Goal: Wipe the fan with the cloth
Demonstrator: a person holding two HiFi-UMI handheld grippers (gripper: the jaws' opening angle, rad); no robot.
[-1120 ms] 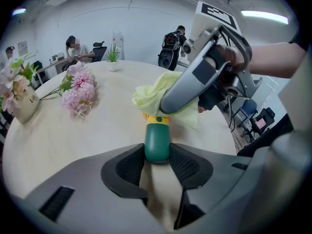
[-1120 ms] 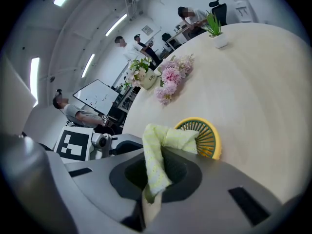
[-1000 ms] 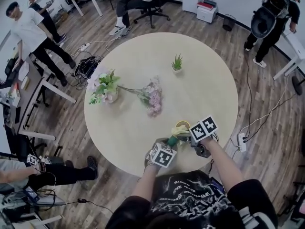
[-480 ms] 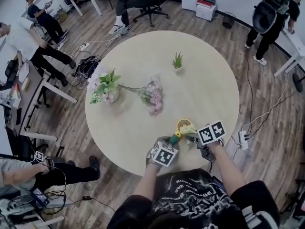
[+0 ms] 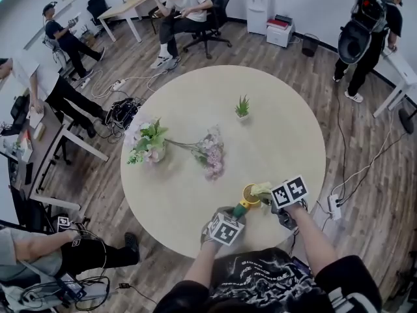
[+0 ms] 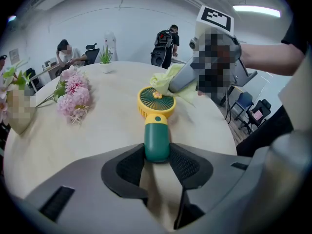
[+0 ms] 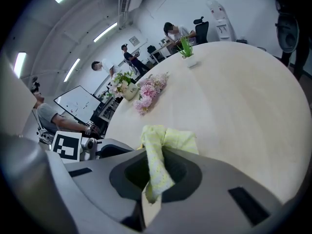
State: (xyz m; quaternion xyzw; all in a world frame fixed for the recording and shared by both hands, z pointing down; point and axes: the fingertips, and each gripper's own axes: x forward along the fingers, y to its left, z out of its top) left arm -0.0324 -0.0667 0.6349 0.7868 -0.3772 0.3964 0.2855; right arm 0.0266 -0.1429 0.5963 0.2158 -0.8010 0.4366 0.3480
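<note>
**Left gripper view: fan pinned by its handle, cloth brought to its grille**

The fan (image 6: pixel 157 122) sits close to the near edge of the round bench (image 5: pixel 273 135), on the person's side. Its yellow grille points away and its green handle is pinched between the partly closed jaws of the left gripper (image 6: pixel 157 156). That grip most likely keeps the fan from sliding under the wipe. I cannot tell whether the fan's head rests on the bench.

The pale yellow-green cloth (image 7: pixel 158 152) is bunched and clamped in the right gripper (image 7: pixel 157 172), with a fold left past the tips as a wiping pad. It meets the grille's far right rim, touching or just above it.

Both forearms reach in over the near edge with their grippers slanted down, the right one coming at the fan from its right. The pink flowers (image 5: pixel 210 150) lie well apart, toward the bench's middle.
</note>
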